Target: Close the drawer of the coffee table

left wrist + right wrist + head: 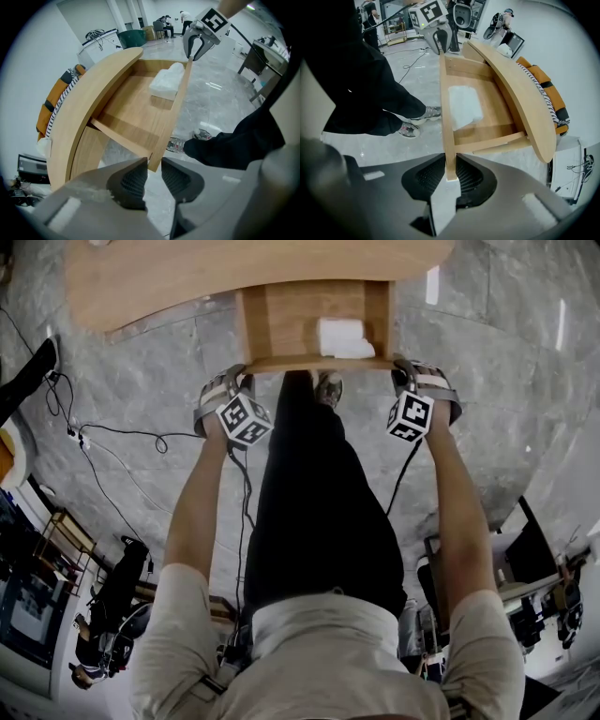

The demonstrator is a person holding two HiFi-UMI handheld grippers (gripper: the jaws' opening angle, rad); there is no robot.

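Observation:
The coffee table's drawer stands pulled out from under the curved wooden top, with a white folded thing inside. My left gripper is at the left end of the drawer's front panel. In the left gripper view its jaws straddle the panel's corner with a gap, so my left gripper is open. My right gripper is at the panel's right end. In the right gripper view my right gripper is shut on the panel edge, pads on both faces.
The person's dark-trousered leg and a shoe stand just in front of the drawer, between my two grippers. Cables trail over the grey marble floor at left. Desks and equipment line the lower edges.

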